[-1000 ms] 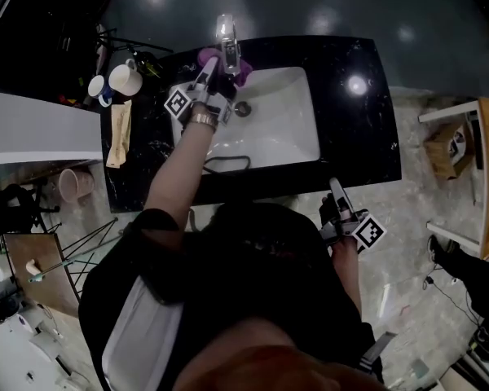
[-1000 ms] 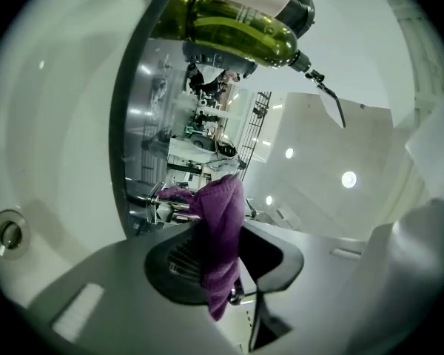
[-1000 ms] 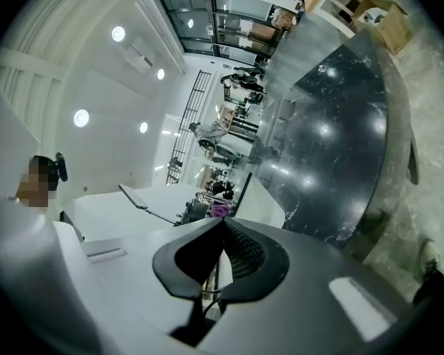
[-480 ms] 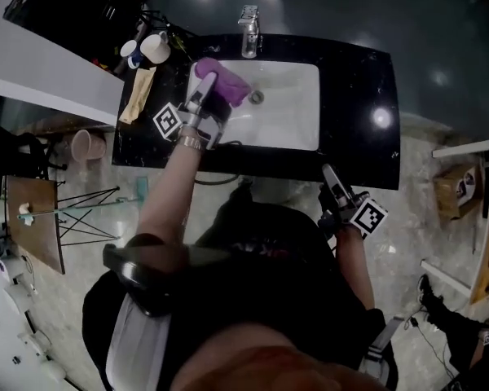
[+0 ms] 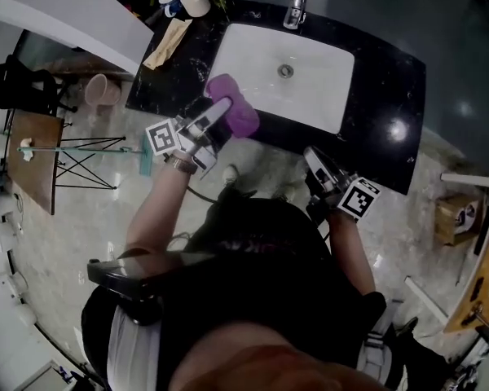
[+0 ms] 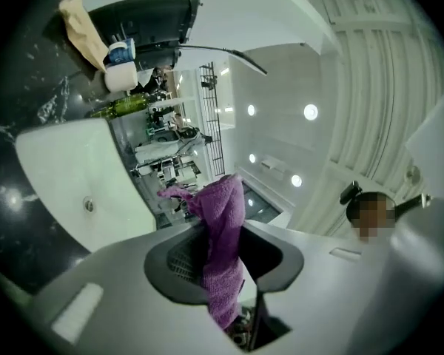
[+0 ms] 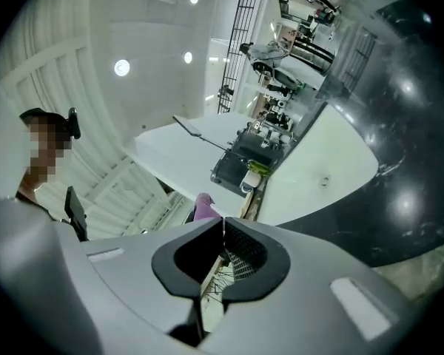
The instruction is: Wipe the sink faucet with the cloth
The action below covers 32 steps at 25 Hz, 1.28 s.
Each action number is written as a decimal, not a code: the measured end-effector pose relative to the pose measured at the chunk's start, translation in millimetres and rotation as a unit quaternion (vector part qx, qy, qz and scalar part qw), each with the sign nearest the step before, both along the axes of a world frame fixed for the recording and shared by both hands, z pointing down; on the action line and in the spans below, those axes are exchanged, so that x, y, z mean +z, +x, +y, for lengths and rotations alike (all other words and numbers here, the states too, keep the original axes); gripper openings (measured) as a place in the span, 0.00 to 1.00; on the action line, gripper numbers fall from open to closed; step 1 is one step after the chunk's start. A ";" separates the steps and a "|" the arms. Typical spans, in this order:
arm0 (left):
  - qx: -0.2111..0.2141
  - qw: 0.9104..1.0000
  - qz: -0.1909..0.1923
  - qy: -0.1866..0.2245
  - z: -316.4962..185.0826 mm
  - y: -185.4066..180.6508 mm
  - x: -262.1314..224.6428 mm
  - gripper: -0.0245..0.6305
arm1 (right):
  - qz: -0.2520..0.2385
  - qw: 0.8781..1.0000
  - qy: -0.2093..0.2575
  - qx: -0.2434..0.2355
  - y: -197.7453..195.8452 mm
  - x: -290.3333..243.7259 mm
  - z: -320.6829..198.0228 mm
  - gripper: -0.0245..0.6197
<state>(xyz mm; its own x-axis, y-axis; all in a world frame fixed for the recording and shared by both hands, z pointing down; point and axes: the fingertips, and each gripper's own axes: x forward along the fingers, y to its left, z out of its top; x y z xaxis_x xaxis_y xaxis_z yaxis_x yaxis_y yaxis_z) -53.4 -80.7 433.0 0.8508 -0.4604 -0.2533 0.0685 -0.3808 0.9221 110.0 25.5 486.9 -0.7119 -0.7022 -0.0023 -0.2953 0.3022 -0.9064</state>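
We've got the fuzzy purple cloth (image 6: 223, 250) pinched in the left gripper (image 5: 220, 111), its ribbed jaws partly closed on it and limp folds draping past their tips. The right gripper (image 5: 314, 157) has its jaws pressed together on nothing. Well beyond both stands the chrome faucet (image 5: 294, 4), behind the smooth white rectangular sink (image 5: 310, 96).

Cloth (image 6: 223, 228) in my matt grey fingers (image 6: 170, 265): purple nubbly terry. Bench (image 5: 383, 80) round gloss-white sink (image 5: 253, 63): polished speckled black; faucet (image 5: 294, 4) shiny metal.
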 end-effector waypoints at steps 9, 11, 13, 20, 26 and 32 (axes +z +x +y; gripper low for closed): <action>0.075 0.978 -0.188 0.054 66.8 -46.4 39.9 0.20 | 0.013 0.999 0.012 -0.049 -103.7 1.2 -5.4 0.17; 0.088 0.972 -0.211 0.055 69.3 -66.5 47.1 0.20 | 0.033 0.998 0.026 -0.056 -137.7 0.2 -7.3 0.22; 0.100 0.971 -0.213 0.050 69.8 -88.5 52.4 0.20 | 0.064 0.995 0.043 -0.062 -175.3 0.2 -6.4 0.25; 0.162 0.972 -0.162 0.049 73.8 -175.0 50.2 0.20 | 0.154 0.984 0.071 -0.059 -306.3 -0.8 7.7 0.37; 0.193 0.972 -0.126 0.041 82.3 -226.1 48.7 0.20 | 0.186 0.980 0.060 -0.045 -367.7 3.8 15.2 0.44; 0.211 0.970 -0.114 0.048 97.7 -243.6 41.8 0.21 | 0.191 0.976 0.064 -0.083 -414.5 4.0 21.7 0.42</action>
<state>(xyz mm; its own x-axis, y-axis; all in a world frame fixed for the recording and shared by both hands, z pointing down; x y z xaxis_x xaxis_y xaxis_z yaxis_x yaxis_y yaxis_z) -297.0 17.0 474.7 0.9972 -0.0434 -0.0612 0.0353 -0.4478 0.8934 -304.5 47.2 490.8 -0.7822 -0.5884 0.2050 -0.5412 0.4785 -0.6915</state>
